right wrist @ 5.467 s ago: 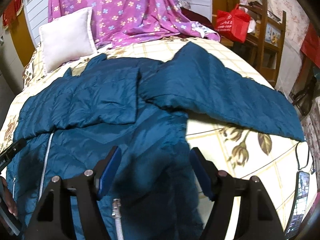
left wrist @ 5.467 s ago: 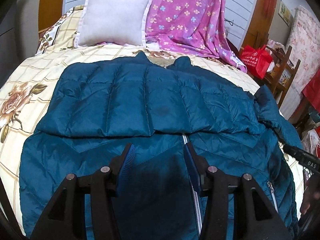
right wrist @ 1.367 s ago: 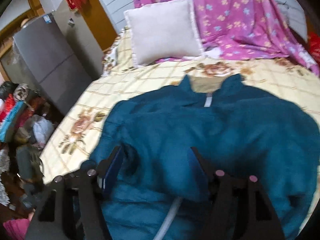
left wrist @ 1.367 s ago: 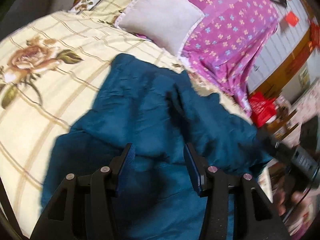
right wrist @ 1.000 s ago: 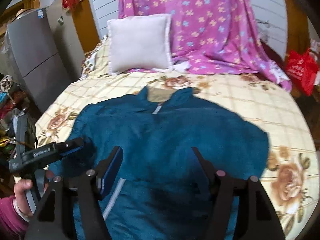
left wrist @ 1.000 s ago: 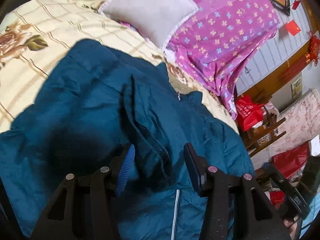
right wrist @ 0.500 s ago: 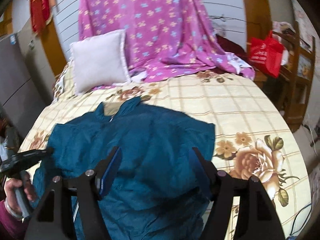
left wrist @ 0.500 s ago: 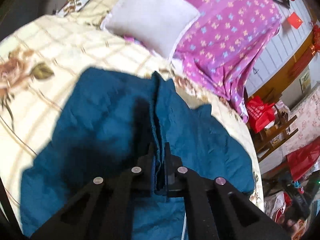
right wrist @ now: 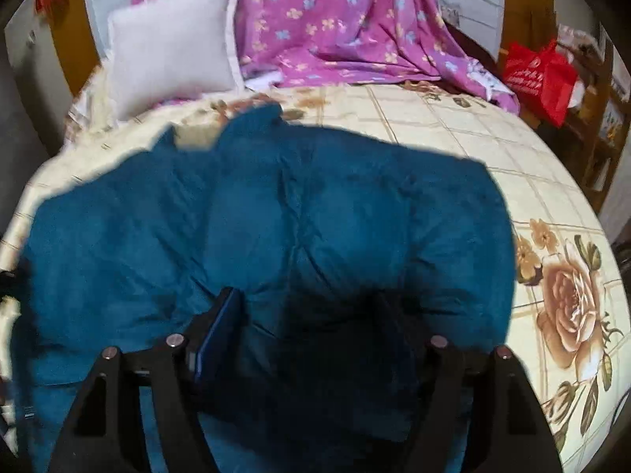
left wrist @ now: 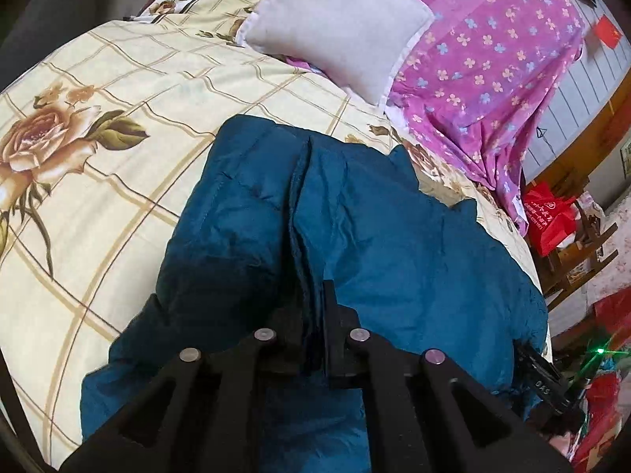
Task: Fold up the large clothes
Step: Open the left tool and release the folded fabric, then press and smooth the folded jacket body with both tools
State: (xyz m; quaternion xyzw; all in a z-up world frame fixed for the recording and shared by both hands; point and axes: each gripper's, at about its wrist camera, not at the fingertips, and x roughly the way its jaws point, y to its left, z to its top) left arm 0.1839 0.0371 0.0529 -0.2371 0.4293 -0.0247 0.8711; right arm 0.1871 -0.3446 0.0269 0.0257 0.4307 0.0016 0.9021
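Step in hand, as judged: the sides of the teal padded jacket [left wrist: 394,244] are already laid in over the body, and a grip is being taken on its near part for the next fold.

Nearest, in the left wrist view, the left gripper [left wrist: 313,315] is clamped shut on a raised ridge of jacket fabric, w/ the bunched layers pinched between the jaws. In the right wrist view, the right gripper [right wrist: 303,315] is held low over the near-right part of the jacket; its jaws are opening, w/ fabric seen between and under them, but no pinch is shown. The frame is blurred, so contact can't be told.

Next move, prob.: a matching hold is needed on the right side, then both holds are to be carried together toward the collar at the far end, so the layers aren't dragged askew. The puffy fill is likely to spring back, and the folded-in sides could slip out.

The jacket is spread on the bed [left wrist: 118,181], over a cream sheet w/ rose print. Farther off, a white pillow [right wrist: 173,39] and a purple floral blanket [right wrist: 335,19] are propped at the head, clear of the fold path. At far right, off the bed, a red bag [right wrist: 540,75] is seen near wooden furniture.
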